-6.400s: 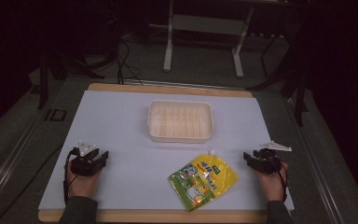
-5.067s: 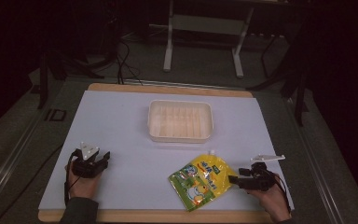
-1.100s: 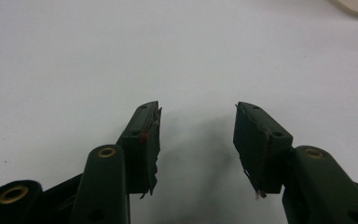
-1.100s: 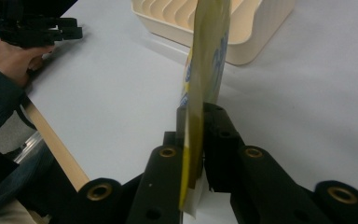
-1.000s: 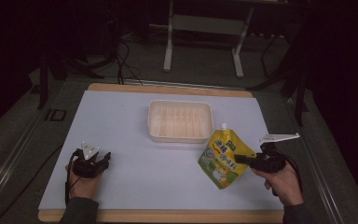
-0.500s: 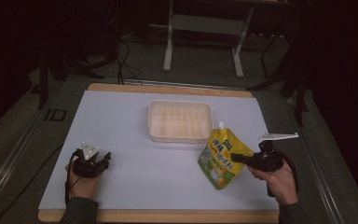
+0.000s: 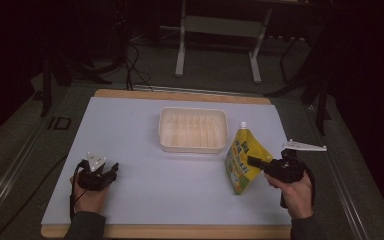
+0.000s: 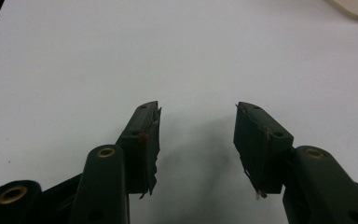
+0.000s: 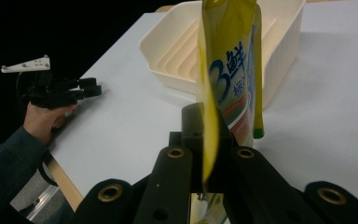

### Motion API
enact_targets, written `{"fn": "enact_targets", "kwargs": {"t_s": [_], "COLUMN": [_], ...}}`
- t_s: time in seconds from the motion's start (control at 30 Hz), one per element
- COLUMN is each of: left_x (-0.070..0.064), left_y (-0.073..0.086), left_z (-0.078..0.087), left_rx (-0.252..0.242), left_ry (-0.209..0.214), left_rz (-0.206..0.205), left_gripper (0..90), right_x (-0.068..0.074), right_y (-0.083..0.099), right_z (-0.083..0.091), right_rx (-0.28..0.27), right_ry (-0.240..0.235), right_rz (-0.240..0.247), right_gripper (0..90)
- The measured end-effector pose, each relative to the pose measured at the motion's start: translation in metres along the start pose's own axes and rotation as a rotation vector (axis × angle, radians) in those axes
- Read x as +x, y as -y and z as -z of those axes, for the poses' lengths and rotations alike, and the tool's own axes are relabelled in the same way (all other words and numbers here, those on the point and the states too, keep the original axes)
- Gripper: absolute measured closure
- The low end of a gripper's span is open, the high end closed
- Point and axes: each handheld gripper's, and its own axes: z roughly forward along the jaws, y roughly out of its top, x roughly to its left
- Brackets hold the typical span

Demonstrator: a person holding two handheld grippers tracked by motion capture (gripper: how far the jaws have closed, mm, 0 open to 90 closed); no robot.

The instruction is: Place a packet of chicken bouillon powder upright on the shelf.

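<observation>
A yellow and green spouted pouch (image 7: pixel 242 159) hangs upright just right of the cream tray (image 7: pixel 193 129), white cap on top. My right gripper (image 7: pixel 251 161) is shut on the pouch's right edge. In the right gripper view the pouch (image 9: pixel 228 88) rises from between the closed jaws of that gripper (image 9: pixel 208 140), with the tray (image 9: pixel 177 51) behind it. My left gripper (image 7: pixel 108 174) rests on the table at the front left. Its jaws stand open with nothing between them in the left gripper view (image 8: pixel 196 135).
The white tabletop (image 7: pixel 130 130) has a wooden edge (image 7: pixel 180 231) at the front. A dark floor, cables and a metal stand (image 7: pixel 220 30) lie beyond the table's far side. The tray is ribbed inside and holds nothing.
My right gripper took the pouch off the table, lifted it upright, and in the last second carried it slightly left toward the tray. The left gripper has stayed put.
</observation>
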Motion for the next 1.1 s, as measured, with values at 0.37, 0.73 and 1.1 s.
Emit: {"fn": "enact_targets", "kwargs": {"t_s": [0.37,0.73,1.1], "left_x": [0.0,0.0,0.001], "left_y": [0.0,0.0,0.0], "left_z": [0.0,0.0,0.001], "left_rx": [-0.005,-0.007,-0.011], "left_ry": [-0.003,-0.005,-0.002], "left_rz": [0.005,0.005,0.009], "left_gripper": [49.2,49.1,49.2], "right_x": [0.012,0.022,0.03], "right_y": [-0.005,-0.012,-0.02], "right_z": [-0.006,-0.016,-0.021], "right_rx": [-0.046,-0.069,-0.091], "right_ry": [-0.026,-0.026,-0.035], "right_rz": [0.05,0.092,0.113], "right_gripper": [90.0,90.0,90.0]}}
